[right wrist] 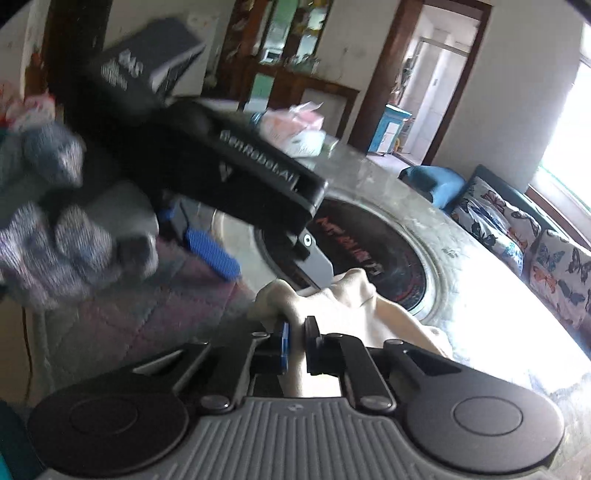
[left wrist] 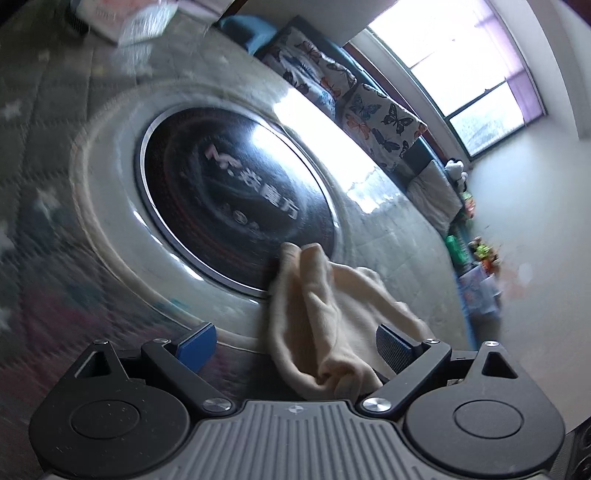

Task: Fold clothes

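A crumpled cream garment (left wrist: pixel 332 321) lies on the round marble table (left wrist: pixel 110 229), at the rim of its black glass centre disc (left wrist: pixel 236 195). My left gripper (left wrist: pixel 295 345) is open wide, and the cloth lies loosely between its blue pads without being pressed. In the right wrist view my right gripper (right wrist: pixel 297 338) is shut on a bunched fold of the cream garment (right wrist: pixel 354 299). Just beyond it, over the cloth, hangs the left gripper (right wrist: pixel 264 266), held by a hand in a grey knit glove (right wrist: pixel 55 236).
Boxes and packets (left wrist: pixel 136 18) sit at the table's far edge. A sofa with butterfly cushions (left wrist: pixel 369 110) runs along the wall under a bright window (left wrist: pixel 461 66). A cabinet (right wrist: pixel 295 74) and an open doorway (right wrist: pixel 424 81) stand behind the table.
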### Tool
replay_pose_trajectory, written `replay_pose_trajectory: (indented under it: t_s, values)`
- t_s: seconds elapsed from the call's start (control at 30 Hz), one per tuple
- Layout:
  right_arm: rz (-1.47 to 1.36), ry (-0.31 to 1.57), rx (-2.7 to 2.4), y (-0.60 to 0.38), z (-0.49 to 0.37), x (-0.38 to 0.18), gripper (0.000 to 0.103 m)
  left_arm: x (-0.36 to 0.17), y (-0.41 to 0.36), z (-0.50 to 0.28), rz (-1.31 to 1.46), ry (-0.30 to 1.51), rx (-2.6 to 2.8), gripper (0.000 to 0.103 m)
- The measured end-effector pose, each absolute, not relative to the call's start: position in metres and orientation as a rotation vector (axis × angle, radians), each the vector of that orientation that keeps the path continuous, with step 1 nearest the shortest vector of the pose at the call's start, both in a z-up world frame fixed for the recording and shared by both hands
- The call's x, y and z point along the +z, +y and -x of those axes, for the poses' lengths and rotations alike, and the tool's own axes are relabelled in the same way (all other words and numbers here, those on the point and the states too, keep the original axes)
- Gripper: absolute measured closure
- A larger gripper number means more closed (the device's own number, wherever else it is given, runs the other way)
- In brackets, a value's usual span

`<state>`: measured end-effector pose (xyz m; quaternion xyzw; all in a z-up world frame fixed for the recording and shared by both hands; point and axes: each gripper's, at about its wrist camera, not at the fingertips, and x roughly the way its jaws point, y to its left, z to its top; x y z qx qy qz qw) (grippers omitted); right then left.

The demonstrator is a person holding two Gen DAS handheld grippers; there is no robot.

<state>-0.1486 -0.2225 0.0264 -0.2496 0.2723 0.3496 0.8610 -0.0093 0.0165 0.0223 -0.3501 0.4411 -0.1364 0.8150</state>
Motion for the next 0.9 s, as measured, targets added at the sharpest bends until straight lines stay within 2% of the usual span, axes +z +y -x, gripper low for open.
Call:
replay_pose_trajectory:
  t_s: [0.17, 0.23, 0.33, 0.4, 0.5, 0.57, 0.73, 0.9]
  values:
    - [0.447, 0.562, 0.731, -0.237, 0.146, 0.034, 0.097, 0.017, 0.006, 0.001, 0.838, 0.963, -0.294, 0.009]
    - [0.424, 0.554, 0.736, -0.243, 0.148, 0.038, 0.098, 0.014, 0.003, -0.001, 0.886, 0.977, -0.306, 0.018]
    - [0.396, 0.548, 0.749, -0.248, 0.152, 0.040, 0.098, 0.004, -0.001, -0.004, 0.950, 1.000, -0.319, 0.035]
    - [0.393, 0.544, 0.760, -0.250, 0.154, 0.040, 0.098, -0.005, 0.000, -0.005, 0.998, 1.018, -0.320, 0.055]
    - [0.385, 0.554, 0.773, -0.254, 0.155, 0.036, 0.097, -0.014, 0.003, -0.006, 1.034, 1.027, -0.308, 0.078]
    - [0.366, 0.574, 0.784, -0.259, 0.153, 0.033, 0.094, -0.017, 0.005, -0.006, 1.026, 1.026, -0.301, 0.082]
    - [0.282, 0.581, 0.719, -0.287, 0.151, 0.033, 0.082, -0.012, 0.006, -0.007, 0.961, 1.015, -0.304, 0.083]
    - [0.213, 0.599, 0.537, -0.334, 0.134, 0.029, 0.078, -0.009, 0.001, -0.007, 0.912, 1.007, -0.304, 0.083]
